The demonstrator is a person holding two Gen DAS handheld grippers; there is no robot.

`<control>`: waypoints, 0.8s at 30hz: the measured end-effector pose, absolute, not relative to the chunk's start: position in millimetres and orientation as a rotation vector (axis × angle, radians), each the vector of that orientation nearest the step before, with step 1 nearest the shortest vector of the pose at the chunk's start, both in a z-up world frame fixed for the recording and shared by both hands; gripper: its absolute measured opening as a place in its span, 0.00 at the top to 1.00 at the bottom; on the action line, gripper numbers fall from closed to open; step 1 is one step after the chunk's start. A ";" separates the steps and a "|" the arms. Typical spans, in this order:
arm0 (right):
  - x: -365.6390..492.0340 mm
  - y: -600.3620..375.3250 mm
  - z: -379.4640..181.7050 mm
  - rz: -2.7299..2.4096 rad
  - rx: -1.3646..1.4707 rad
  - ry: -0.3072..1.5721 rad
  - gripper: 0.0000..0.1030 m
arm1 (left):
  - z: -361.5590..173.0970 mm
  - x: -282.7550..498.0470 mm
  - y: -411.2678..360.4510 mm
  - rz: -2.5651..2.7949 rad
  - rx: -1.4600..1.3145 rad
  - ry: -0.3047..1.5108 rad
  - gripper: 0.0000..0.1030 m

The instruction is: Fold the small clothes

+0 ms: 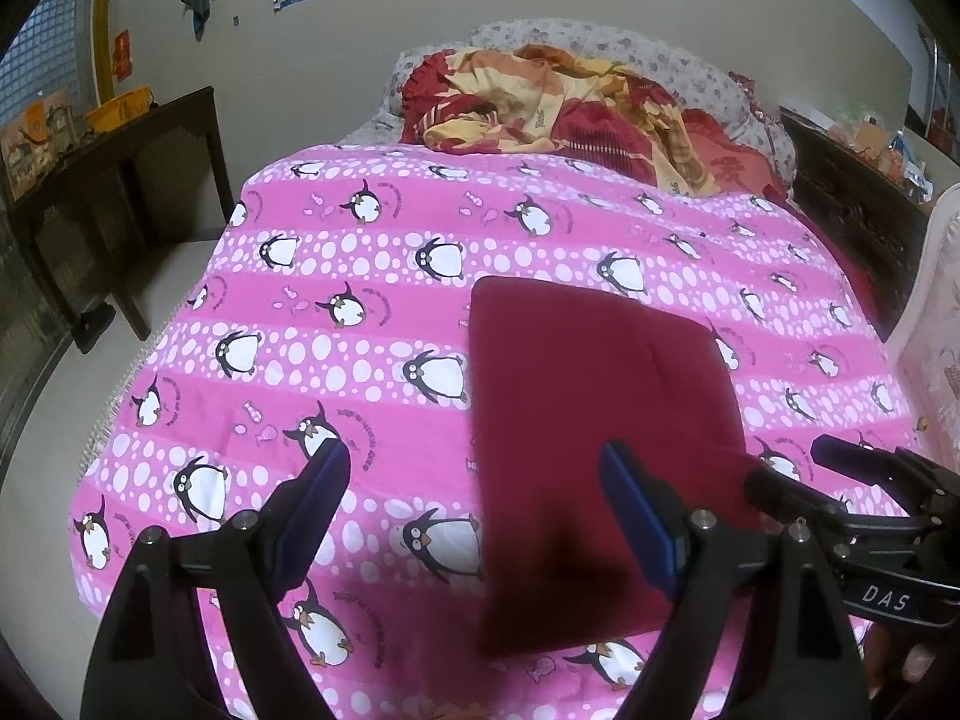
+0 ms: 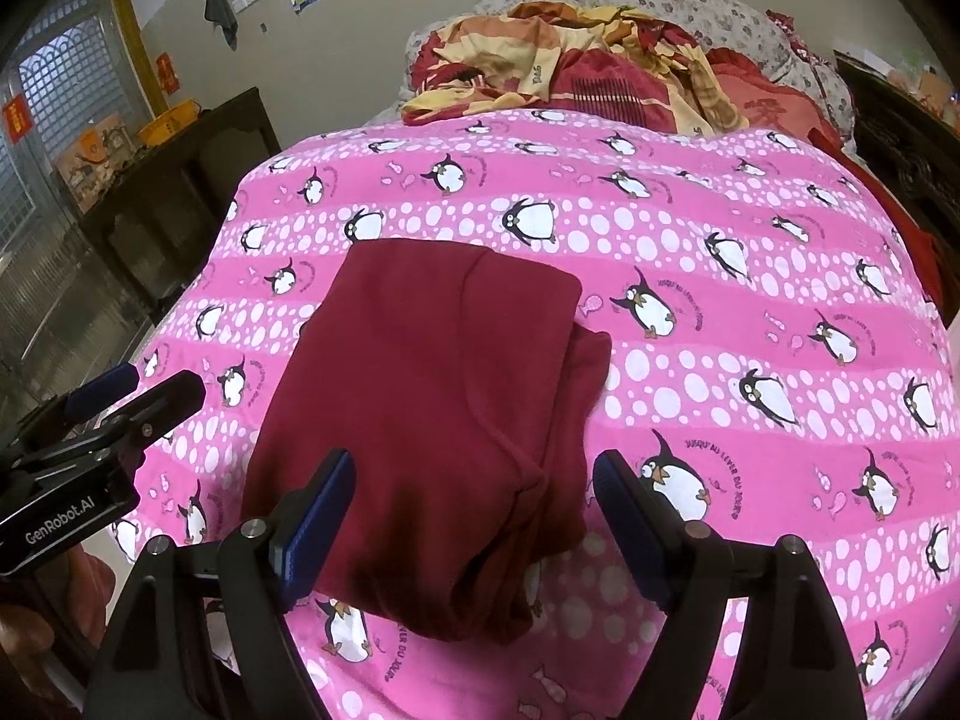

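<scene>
A folded dark red garment (image 1: 600, 420) lies flat on the pink penguin-print bedspread (image 1: 336, 324), toward the near side of the bed, its far edge straight and its near edge close to the bedspread's front border. In the right wrist view the same garment (image 2: 432, 396) shows a second layer peeking out along its right edge, with a seam curving down its middle. The left gripper (image 1: 474, 498) hangs above the bedspread with its jaws spread wide and nothing between them; its right finger sits over the garment's near part, its left finger over bare penguin print. The right gripper (image 2: 474, 504) is likewise wide apart and empty, poised over the garment's near right corner. Each gripper appears at the edge of the other's view, just beside the garment. Open bedspread stretches to the left, right and beyond the garment. At the head of the bed a crumpled red and yellow quilt (image 1: 570, 114) is heaped. A dark wooden table (image 1: 120, 180) stands off the bed's left side.
</scene>
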State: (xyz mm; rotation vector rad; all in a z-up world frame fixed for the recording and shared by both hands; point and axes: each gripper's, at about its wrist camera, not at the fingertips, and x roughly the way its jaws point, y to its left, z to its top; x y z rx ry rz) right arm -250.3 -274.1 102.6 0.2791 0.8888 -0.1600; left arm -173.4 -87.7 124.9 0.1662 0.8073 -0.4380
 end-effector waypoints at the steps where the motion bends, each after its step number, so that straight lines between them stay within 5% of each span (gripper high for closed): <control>1: -249.8 -274.2 101.7 -0.160 0.280 0.891 0.17 | 124.0 -172.7 -87.4 -0.437 0.167 0.810 0.19; 24: -242.0 -275.2 89.9 -0.157 0.285 0.927 0.17 | 115.7 -169.2 -91.6 -0.422 0.160 0.831 0.19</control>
